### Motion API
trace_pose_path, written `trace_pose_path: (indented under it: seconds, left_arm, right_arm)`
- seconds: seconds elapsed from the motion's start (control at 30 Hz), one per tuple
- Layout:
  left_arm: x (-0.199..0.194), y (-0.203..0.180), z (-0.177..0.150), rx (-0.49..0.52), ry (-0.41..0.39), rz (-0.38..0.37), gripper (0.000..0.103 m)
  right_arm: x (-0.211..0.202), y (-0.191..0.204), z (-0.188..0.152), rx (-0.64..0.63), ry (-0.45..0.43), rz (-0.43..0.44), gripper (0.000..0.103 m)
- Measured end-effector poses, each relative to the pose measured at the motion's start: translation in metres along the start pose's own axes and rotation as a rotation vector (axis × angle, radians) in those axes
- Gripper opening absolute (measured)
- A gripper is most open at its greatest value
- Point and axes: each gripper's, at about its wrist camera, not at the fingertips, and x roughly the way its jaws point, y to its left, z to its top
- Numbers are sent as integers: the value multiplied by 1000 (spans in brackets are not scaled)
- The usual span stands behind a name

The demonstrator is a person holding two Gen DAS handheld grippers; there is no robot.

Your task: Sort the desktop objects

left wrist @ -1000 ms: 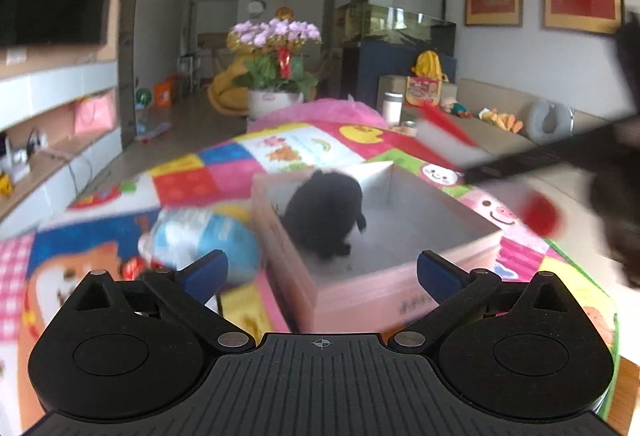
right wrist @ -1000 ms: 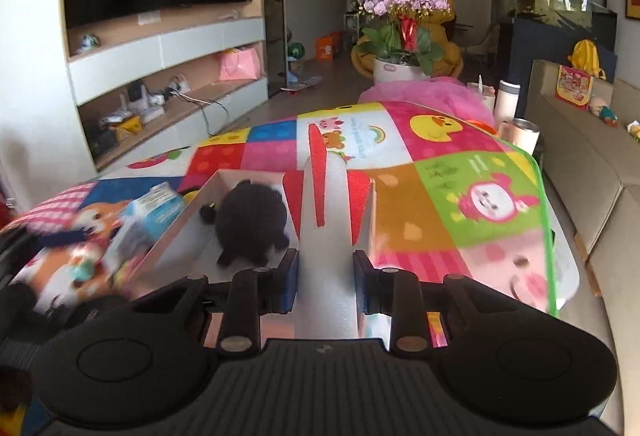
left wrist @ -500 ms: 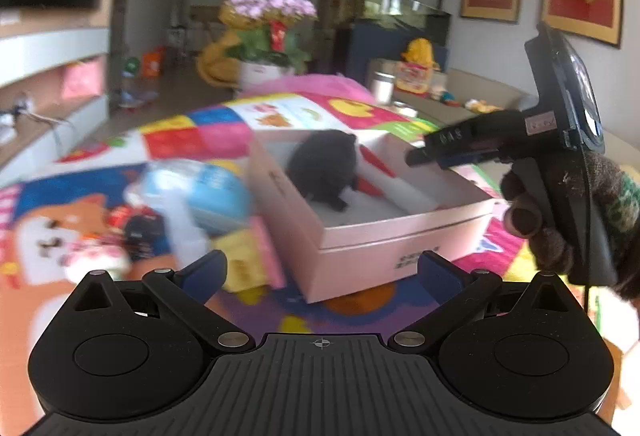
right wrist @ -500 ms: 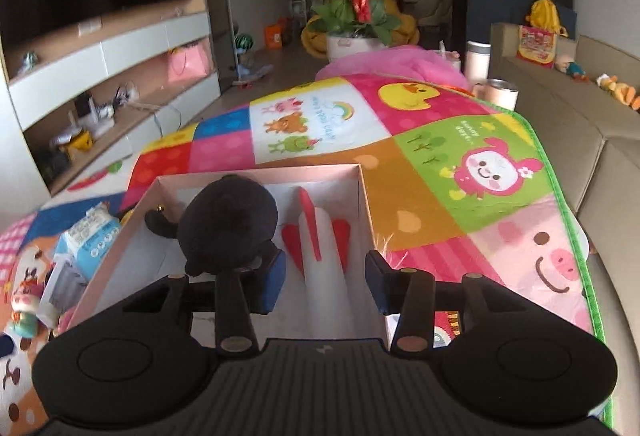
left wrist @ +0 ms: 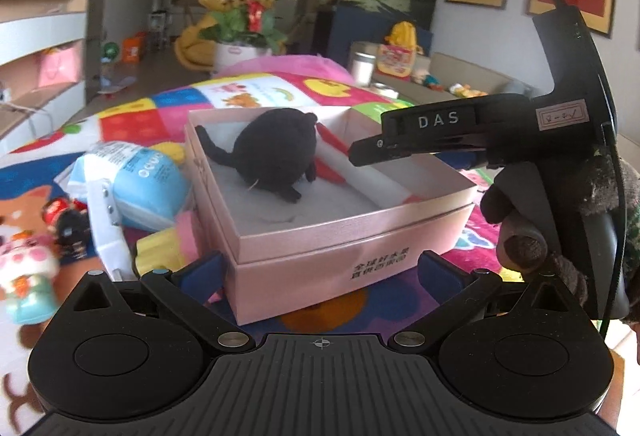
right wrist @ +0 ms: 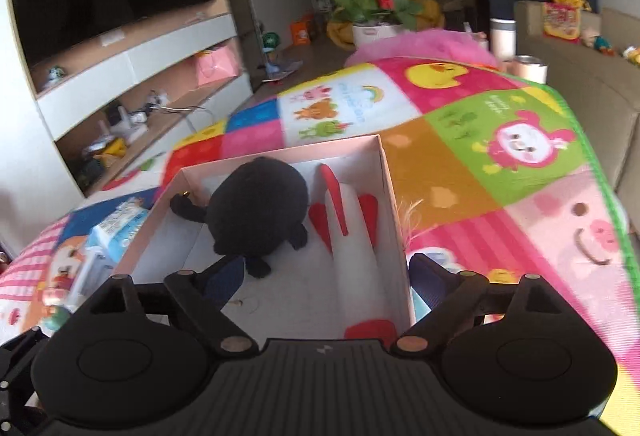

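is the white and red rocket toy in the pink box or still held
In the pink box: the rocket toy lies on its floor beside the black plush, the right hand-held gripper open around it.

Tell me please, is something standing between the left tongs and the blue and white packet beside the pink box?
Nothing visible blocks it. The blue and white packet lies left of the pink box, ahead of the open left tongs. A white clip-like piece lies against its near side.

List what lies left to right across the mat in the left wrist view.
Small figurine → blue-and-white pack → pink box holding the black plush toy and then the white-and-red foam rocket → right gripper, jaws open above the box.
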Motion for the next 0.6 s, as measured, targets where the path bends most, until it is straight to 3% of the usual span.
trace_pose_path:
  seconds: [0.23,0.37,0.5,0.6]
  left_arm:
    - [-45,16,-18,-6,-12,34,103]
    - [-86,38,-33,-29,-46,217,103]
    - [-112,73,-44,-152,-65,427,103]
    - [-127,100,-49,-257,-71,545,103]
  right_arm:
    - [0,35,-8,-105,1,33,90]
    - [-34,72,-11,-294,-167,-55,90]
    - [-59,126,-20,-454,-231,30,90]
    - [-56,172,-38,-566,-198,102,71]
